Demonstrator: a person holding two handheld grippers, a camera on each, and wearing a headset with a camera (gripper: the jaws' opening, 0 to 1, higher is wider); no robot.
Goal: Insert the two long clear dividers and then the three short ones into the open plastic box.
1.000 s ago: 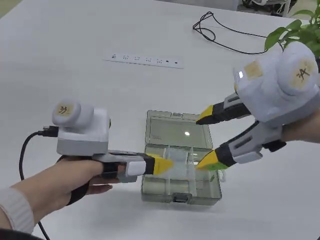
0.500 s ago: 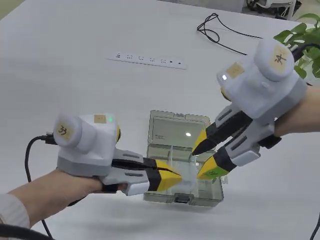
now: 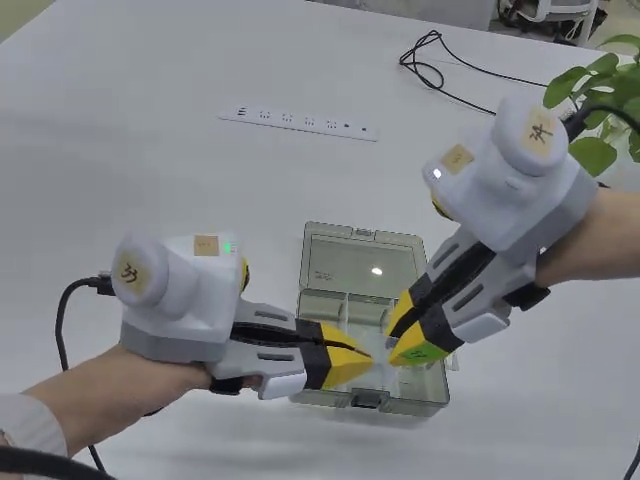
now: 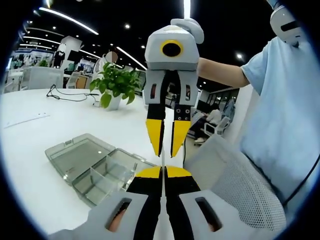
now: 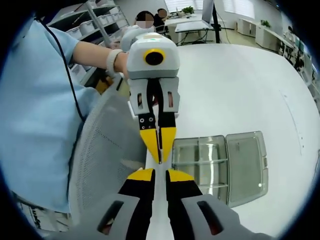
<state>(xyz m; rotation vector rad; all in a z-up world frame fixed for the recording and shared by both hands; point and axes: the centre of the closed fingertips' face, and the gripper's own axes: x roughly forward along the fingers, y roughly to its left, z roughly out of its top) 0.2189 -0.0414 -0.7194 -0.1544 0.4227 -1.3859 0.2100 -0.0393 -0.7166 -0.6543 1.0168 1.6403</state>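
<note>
2 handheld grippers meet tip to tip over the near half of an open plastic box [image 3: 335, 300] on a white table [image 3: 150, 150]. In the head view, the left gripper [image 3: 362, 360] reaches in from the box's left and the right gripper [image 3: 395, 343] from its right. The lid [image 3: 360, 255] lies flat behind the base. Beyond the lid are a white power strip [image 3: 300, 120] and a leafy plant [image 3: 590, 80].

The gripper views add what the head view blurs. A clear divider [image 4: 162, 161], edge-on as a thin pale line, runs between the 2 sets of tips above the box. The left gripper's jaws are pressed together on it. The right gripper's jaws stand a narrow gap apart on either side of its other end, and whether they touch it cannot be told. The right gripper view shows clear partitions [image 5: 199, 161] already crossing the box's base, and a mesh chair back [image 5: 105, 165] on the side of the box away from its lid.
</note>
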